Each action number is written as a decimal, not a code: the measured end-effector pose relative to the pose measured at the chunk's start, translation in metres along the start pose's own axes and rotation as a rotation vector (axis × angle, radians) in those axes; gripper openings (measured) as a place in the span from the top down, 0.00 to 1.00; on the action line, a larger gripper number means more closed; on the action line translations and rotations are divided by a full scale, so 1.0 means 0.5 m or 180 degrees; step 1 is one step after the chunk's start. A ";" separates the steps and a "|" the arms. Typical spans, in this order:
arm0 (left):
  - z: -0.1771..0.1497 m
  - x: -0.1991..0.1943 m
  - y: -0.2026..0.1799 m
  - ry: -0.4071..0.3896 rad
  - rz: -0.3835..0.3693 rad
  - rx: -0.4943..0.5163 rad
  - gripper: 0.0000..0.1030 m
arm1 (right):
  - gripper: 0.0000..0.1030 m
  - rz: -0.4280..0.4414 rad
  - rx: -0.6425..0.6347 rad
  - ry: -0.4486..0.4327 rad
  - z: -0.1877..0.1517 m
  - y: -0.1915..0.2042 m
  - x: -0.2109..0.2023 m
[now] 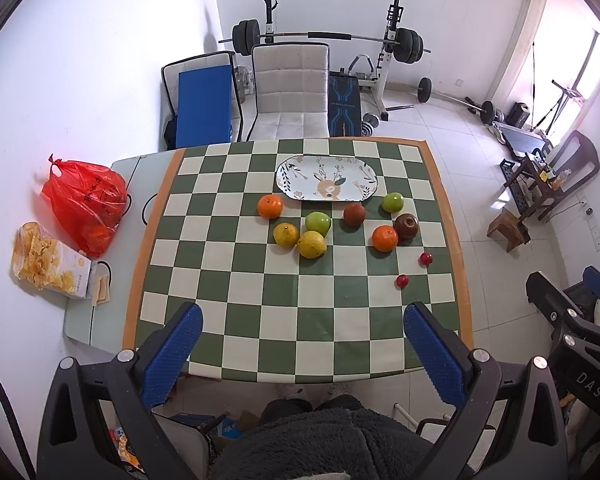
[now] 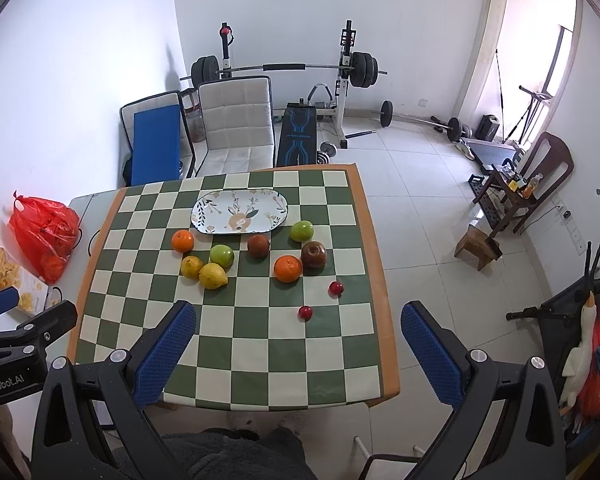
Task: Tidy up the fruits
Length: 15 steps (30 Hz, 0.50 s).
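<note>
Fruits loose on checkered tabletop (image 1: pixel 236 320), none on plate (image 1: pixel 326 178) at far side. Largest to smallest: two lemons (image 1: pixel 311 244) touching, front left of group; green apples (image 1: pixel 318 222) and (image 1: pixel 392 202); oranges (image 1: pixel 270 207) and (image 1: pixel 385 238); brown fruits (image 1: pixel 354 214) and (image 1: pixel 406 225); two small red fruits (image 1: pixel 401 281) apart, nearest right edge. My left hand-held gripper (image 1: pixel 302 354) and right hand-held gripper (image 2: pixel 296 354) both spread, holding nothing, above near edge.
</note>
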<state>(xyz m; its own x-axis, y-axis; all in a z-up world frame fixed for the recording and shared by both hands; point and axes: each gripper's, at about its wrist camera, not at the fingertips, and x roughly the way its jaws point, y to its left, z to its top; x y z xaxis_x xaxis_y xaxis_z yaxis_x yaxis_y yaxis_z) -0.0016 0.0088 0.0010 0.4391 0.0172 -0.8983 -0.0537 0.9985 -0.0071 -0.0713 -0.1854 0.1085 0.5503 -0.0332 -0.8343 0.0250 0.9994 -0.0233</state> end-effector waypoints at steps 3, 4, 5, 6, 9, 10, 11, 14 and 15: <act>0.005 -0.002 -0.003 0.0006 -0.0005 0.0001 0.00 | 0.00 0.0004 -0.0006 0.0006 0.018 0.000 -0.011; 0.012 -0.002 -0.005 0.0010 -0.0012 0.0003 0.00 | 0.00 0.0008 -0.0001 0.0016 0.030 0.005 -0.011; 0.014 -0.004 -0.006 0.0013 -0.0016 0.0006 0.00 | 0.00 0.0008 0.0011 0.0023 0.036 0.007 -0.009; 0.021 -0.007 -0.011 0.0016 -0.0025 0.0005 0.00 | 0.00 0.0004 0.0025 0.0030 0.041 0.009 -0.007; 0.057 0.000 -0.013 -0.0008 -0.0057 0.0009 0.00 | 0.00 -0.0006 0.0135 0.0006 0.064 0.015 0.009; 0.066 0.003 -0.010 -0.0074 -0.0031 0.0022 0.00 | 0.00 0.0018 0.0205 -0.0040 0.073 0.015 0.017; 0.067 0.011 -0.004 -0.0134 0.0006 0.0035 0.00 | 0.00 0.0053 0.0263 -0.0089 0.074 0.013 0.026; 0.095 0.047 0.027 -0.0432 0.0186 0.0083 0.00 | 0.00 0.0142 0.0423 -0.0184 0.066 0.009 0.070; 0.105 0.064 0.040 -0.0527 0.0263 0.0083 0.00 | 0.00 0.0125 0.0470 -0.0186 0.042 0.005 0.091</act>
<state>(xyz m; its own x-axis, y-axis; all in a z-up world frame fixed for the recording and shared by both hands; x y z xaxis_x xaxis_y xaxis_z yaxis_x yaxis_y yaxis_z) 0.0586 0.0321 -0.0050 0.5760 0.1054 -0.8107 -0.0734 0.9943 0.0772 -0.0287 -0.1845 0.0818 0.6008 0.0013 -0.7994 0.1226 0.9880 0.0937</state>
